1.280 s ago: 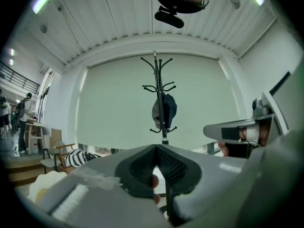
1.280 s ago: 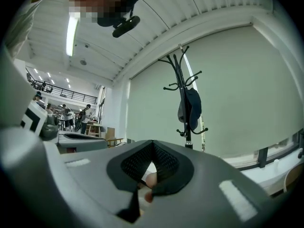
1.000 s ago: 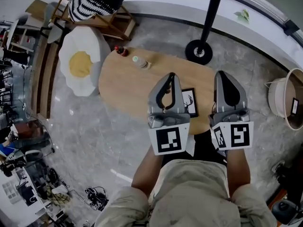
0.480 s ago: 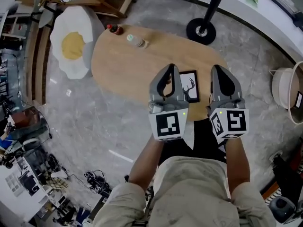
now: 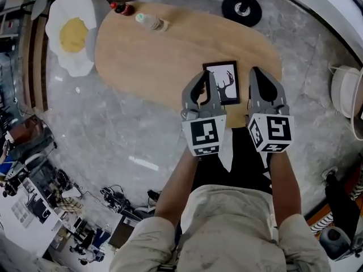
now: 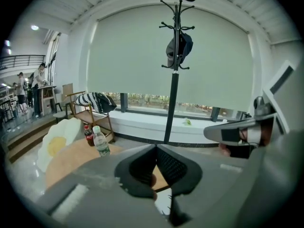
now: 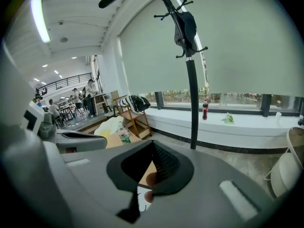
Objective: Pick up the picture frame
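Observation:
A black picture frame (image 5: 222,83) with a deer drawing lies flat on the oval wooden table (image 5: 147,55), near its front edge. My left gripper (image 5: 206,75) hovers over the frame's left side with its jaws shut and nothing between them. My right gripper (image 5: 253,71) hangs just right of the frame, over the table's front edge, also shut and empty. In the left gripper view the jaws (image 6: 156,146) meet tip to tip, and a sliver of the frame (image 6: 161,204) shows below them. The right gripper view shows its jaws (image 7: 153,142) meeting the same way.
A water bottle (image 5: 150,21) and a cola bottle (image 5: 121,8) stand at the table's far left end. A fried-egg cushion (image 5: 71,33) lies on the floor beyond it. A coat stand's base (image 5: 243,8) sits behind the table, and a white basket (image 5: 346,92) stands at the right.
Both grippers have come down side by side toward the table. Their tips now sit level with the picture frame, and both jaws stayed shut.

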`<state>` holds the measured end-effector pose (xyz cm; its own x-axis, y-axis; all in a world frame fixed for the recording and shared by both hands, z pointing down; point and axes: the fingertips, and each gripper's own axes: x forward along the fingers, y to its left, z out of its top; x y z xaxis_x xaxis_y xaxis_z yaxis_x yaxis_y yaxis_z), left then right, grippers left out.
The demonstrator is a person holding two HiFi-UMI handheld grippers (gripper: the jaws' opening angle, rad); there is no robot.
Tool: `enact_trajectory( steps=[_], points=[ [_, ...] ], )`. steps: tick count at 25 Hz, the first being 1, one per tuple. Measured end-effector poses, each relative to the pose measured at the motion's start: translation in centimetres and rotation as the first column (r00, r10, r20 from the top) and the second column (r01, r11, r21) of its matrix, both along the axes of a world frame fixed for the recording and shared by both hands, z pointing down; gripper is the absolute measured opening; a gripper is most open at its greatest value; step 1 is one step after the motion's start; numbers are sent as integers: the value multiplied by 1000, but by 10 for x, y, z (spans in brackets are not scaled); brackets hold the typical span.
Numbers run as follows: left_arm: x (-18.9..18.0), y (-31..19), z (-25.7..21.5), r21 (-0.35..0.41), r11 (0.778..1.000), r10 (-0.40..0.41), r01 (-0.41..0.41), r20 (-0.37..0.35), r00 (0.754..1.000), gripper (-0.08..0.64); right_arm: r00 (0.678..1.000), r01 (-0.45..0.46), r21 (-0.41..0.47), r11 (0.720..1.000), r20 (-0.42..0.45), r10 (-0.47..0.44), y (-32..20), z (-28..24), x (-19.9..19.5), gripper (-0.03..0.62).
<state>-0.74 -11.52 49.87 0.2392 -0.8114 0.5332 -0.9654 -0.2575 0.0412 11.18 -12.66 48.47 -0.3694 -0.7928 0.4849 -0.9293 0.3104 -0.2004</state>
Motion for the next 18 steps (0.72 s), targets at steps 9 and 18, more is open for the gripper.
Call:
enact_trajectory(
  steps=[9,18],
  points=[
    [0,25,87,-148,989,-4,4,-6,1000,39,1000,5,-145,989,-13,-7,18,89,-3,3],
    [-12,55,171,-298,954,-24,31,27,999,84,999,23,-340,940,-25,-33,45,180,-4,46]
  ],
)
